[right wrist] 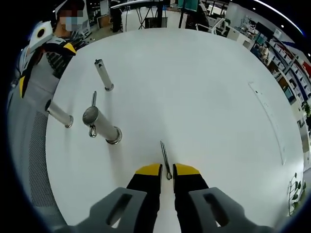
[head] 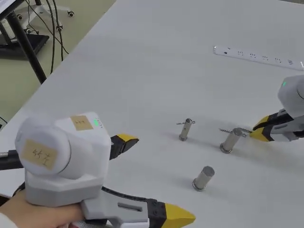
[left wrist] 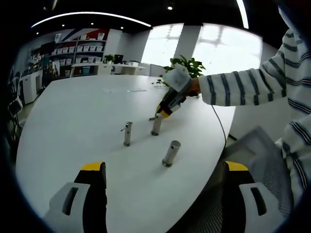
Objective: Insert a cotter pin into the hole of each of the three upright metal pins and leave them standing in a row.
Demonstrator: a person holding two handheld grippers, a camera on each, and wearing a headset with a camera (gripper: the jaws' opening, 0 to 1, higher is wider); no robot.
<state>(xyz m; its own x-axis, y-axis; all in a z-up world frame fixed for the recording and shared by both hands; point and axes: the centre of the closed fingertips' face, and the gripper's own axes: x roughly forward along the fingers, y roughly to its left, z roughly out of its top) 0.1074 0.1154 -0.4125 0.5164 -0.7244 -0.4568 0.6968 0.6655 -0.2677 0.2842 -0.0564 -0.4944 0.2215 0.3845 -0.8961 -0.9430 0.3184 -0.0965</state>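
Only two silvery pins [head: 231, 141] bear cotters [head: 186, 122].

Open table [head: 156, 61] around spaced upright pins [head: 232, 140]

- Table [head: 156, 61]: plain white.
- Metal pins [head: 231, 141]: silver-grey.
- Cotter pin [right wrist: 165, 158]: silver.
- Left gripper [head: 159, 179], right gripper [right wrist: 168, 171]: yellow tips, black jaws, pale grey bodies.
- Sleeve [left wrist: 238, 90]: white, dark stripes.
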